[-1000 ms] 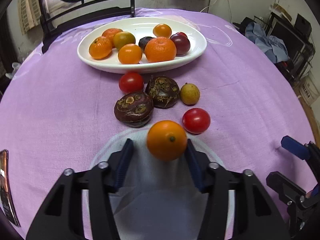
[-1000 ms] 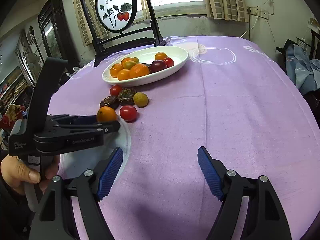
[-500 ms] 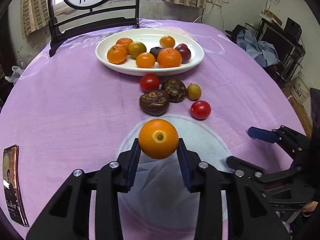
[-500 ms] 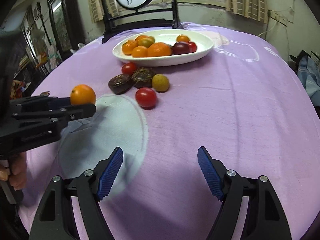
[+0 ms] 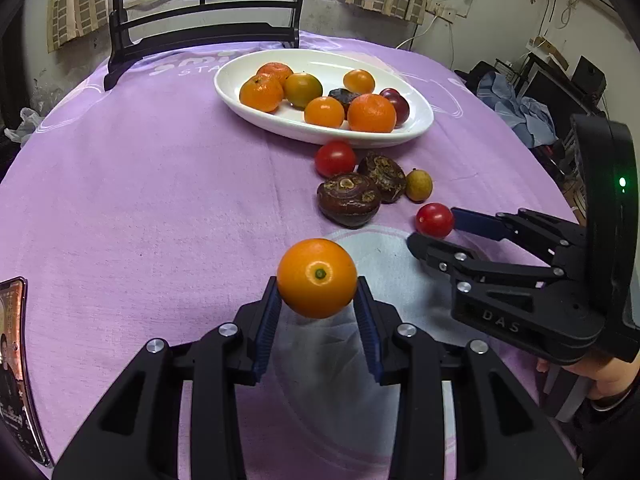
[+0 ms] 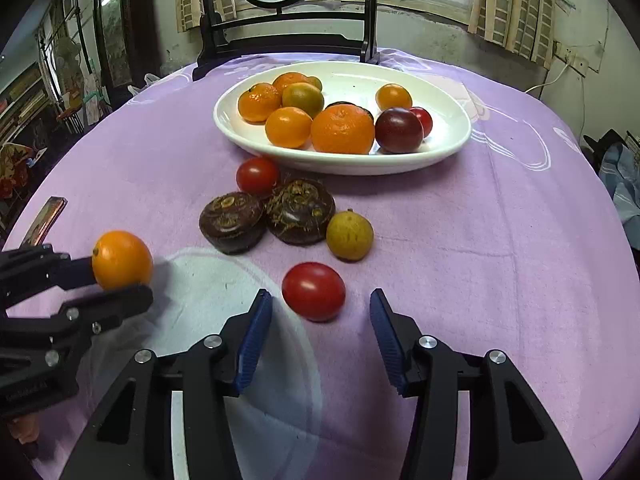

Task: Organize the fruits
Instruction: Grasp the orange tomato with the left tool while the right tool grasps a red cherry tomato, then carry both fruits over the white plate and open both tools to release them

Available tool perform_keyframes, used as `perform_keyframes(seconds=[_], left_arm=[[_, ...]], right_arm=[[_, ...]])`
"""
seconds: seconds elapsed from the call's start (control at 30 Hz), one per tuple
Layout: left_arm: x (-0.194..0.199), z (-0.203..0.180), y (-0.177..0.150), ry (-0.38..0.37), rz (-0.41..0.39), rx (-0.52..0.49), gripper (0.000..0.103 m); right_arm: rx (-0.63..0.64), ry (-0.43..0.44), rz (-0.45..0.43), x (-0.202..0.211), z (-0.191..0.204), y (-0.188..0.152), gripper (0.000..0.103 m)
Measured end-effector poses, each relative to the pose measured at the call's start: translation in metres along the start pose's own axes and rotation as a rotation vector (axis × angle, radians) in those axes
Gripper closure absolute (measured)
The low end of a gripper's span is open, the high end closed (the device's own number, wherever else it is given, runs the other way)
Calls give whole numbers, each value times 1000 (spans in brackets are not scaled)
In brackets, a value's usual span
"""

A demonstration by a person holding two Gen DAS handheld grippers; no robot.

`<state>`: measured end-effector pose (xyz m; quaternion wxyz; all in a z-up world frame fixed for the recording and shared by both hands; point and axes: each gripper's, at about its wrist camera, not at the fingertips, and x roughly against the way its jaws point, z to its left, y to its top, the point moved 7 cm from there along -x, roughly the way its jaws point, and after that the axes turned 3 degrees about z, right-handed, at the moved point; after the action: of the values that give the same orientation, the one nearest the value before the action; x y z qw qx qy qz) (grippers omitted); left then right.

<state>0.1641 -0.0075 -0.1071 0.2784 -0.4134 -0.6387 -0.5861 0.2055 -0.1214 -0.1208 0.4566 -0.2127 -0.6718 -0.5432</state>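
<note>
The left gripper (image 5: 317, 304) is clenched on an orange (image 5: 317, 278), lifted above the purple cloth. The right gripper (image 6: 320, 334) is spread wide, and a red tomato (image 6: 313, 291) lies on the cloth just ahead between its fingertips. The white plate (image 6: 448, 148) with the other fruits is farther forward, beyond the loose ones.

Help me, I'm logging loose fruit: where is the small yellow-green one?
In the right wrist view the yellow-green fruit lies on the purple cloth, right of the dark fruit, beyond the near tomato.
</note>
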Motion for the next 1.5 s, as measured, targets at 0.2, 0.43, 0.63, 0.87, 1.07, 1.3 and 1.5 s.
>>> perform_keyframes(seconds=[0.2,0.43,0.63,0.87,1.07,1.3,1.5], left_arm=[[-5,0,0,0,5,3,66],[2,-1,2,3,6,24,67],[23,-11,32,0,-36,-4,67],[30,-17,94,22,-97,-28,67],[-3,-3,136,43,-80,-9,67],[-55,16,166,57,-19,28,67],[-73,19,180,71,-19,36,66]], right_arm=[[33,12,-14,-1,7,5,73],[12,41,-49,23,12,0,73],[-1,52,-148,64,-1,12,73],[-29,64,-210,70,-20,51,74],[-20,59,-214,41,-28,97,74],[-8,38,-193,-12,-36,140,74],[-46,51,-164,-43,-51,154,72]])
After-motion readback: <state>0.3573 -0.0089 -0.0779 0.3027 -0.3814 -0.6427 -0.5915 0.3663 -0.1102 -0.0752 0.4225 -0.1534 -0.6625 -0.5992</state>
